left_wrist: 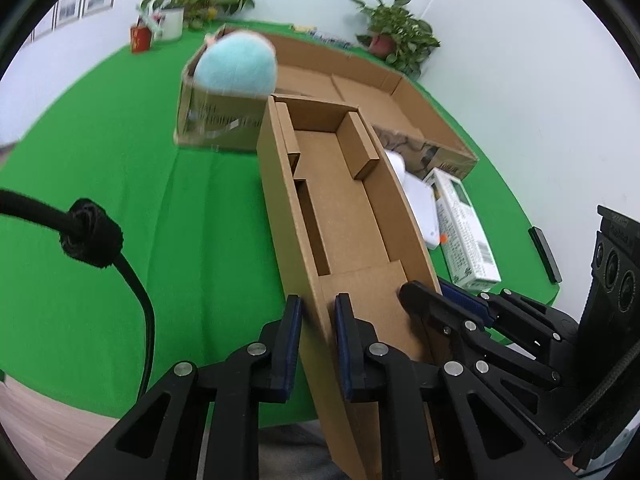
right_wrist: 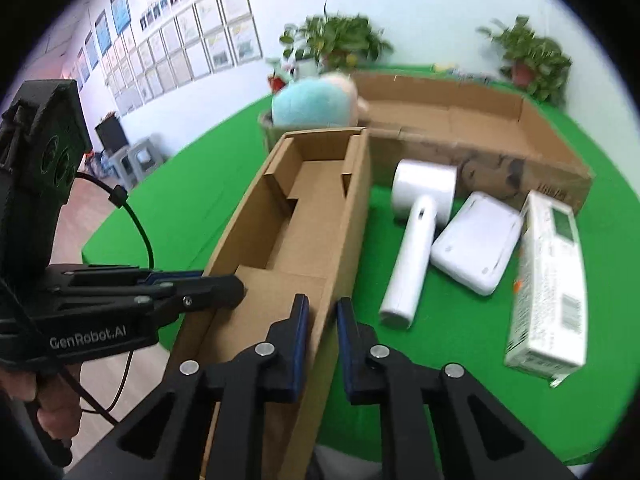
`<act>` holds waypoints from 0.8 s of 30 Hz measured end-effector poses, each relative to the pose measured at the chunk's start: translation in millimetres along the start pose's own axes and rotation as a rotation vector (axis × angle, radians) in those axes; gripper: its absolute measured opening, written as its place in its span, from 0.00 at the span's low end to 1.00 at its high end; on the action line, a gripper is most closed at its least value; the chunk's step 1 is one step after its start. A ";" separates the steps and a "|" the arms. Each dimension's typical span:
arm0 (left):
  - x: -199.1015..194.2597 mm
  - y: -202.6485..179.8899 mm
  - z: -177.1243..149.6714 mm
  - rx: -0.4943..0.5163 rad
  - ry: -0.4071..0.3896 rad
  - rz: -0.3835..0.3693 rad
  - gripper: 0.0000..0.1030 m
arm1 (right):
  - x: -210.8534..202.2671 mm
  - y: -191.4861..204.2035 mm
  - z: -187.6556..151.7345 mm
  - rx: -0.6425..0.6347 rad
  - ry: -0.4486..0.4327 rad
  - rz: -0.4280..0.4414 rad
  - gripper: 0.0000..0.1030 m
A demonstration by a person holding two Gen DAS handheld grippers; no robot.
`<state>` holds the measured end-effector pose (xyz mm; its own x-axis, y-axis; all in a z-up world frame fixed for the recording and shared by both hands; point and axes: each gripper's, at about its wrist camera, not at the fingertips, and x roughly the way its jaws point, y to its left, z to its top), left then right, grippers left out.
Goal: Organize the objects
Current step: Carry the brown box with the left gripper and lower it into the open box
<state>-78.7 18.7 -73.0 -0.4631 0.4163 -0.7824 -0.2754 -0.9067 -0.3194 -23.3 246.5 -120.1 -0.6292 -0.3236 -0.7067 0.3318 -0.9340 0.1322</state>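
Left claw [left_wrist: 318, 312]: clamped on the left long wall of the narrow cardboard box [left_wrist: 340, 208], one pad outside, one inside. Right claw [right_wrist: 323, 316]: clamped on the opposite, right long wall of the same box, near its close end. In the left wrist view the right claw is seen at that wall from the side.

Green counter [left_wrist: 120, 160]: carries everything noted here.

Large open carton [right_wrist: 472, 120]: set at the far side of the counter, behind the narrow box. A blue-green plush toy [left_wrist: 236, 62] is seen at its left end; whether it sits in or on the carton cannot be told.

Narrow cardboard box: open-topped, with folded inserts inside and nothing loose seen in it; its close end is held between the two claws at the counter's near edge.

To its right, on the cloth: a white handheld device with a drum head [right_wrist: 416, 232], a flat white casing [right_wrist: 476, 242] touching it, and a printed white carton [right_wrist: 548, 280] just beside.

Two potted plants [right_wrist: 336, 40] are noted at the back.
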 end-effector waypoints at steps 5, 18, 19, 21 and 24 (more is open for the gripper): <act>-16.7 -18.1 15.7 0.047 -0.076 0.022 0.13 | -15.7 -3.3 13.1 0.008 -0.087 -0.022 0.11; -39.2 -57.4 84.1 0.137 -0.244 0.015 0.11 | -34.4 -23.2 69.9 -0.032 -0.284 -0.115 0.10; -38.8 -61.0 92.5 0.143 -0.255 0.019 0.11 | -33.0 -25.5 74.9 -0.028 -0.289 -0.120 0.10; -37.0 -67.2 108.9 0.162 -0.276 0.028 0.10 | -30.2 -29.6 86.4 -0.021 -0.307 -0.137 0.10; -38.4 -73.3 130.4 0.180 -0.297 0.016 0.10 | -30.2 -33.3 100.7 -0.023 -0.327 -0.155 0.10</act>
<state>-150.5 78.0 50.2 -0.6866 0.4273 -0.5883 -0.3980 -0.8980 -0.1877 -86.2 272.1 -33.1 -0.8637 -0.2134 -0.4565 0.2284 -0.9733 0.0228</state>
